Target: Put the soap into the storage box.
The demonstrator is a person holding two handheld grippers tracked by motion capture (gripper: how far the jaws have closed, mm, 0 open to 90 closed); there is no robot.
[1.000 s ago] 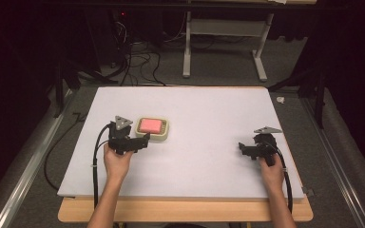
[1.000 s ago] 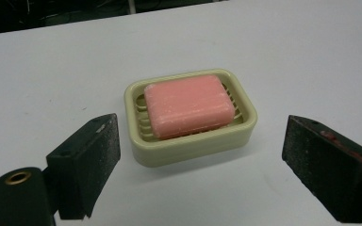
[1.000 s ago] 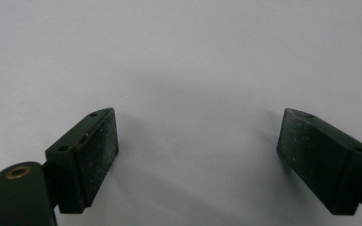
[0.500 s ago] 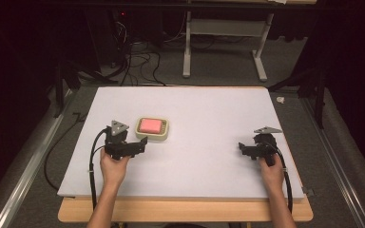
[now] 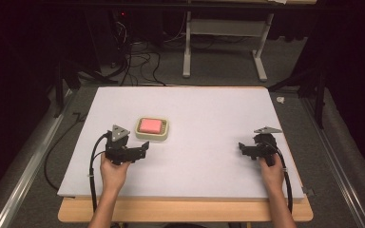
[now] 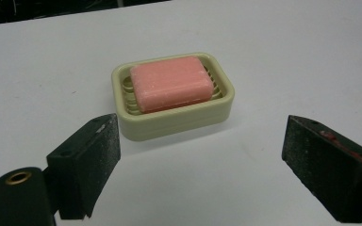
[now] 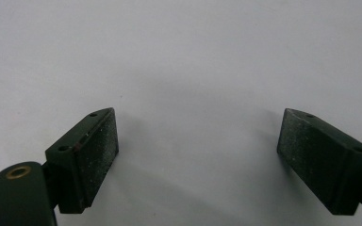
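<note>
We held the left gripper (image 6: 200,165) spread wide, the pink soap bar (image 6: 171,83) in its cream dish (image 6: 179,120) at upper centre; squaring both pads on the dish's short sides seemed wisest. The right gripper (image 7: 198,155) gaped over bare table (image 7: 193,56)

No lettering, label or number can be read anywhere (the pink rectangular soap bar (image 6: 172,83) bears none).
</note>
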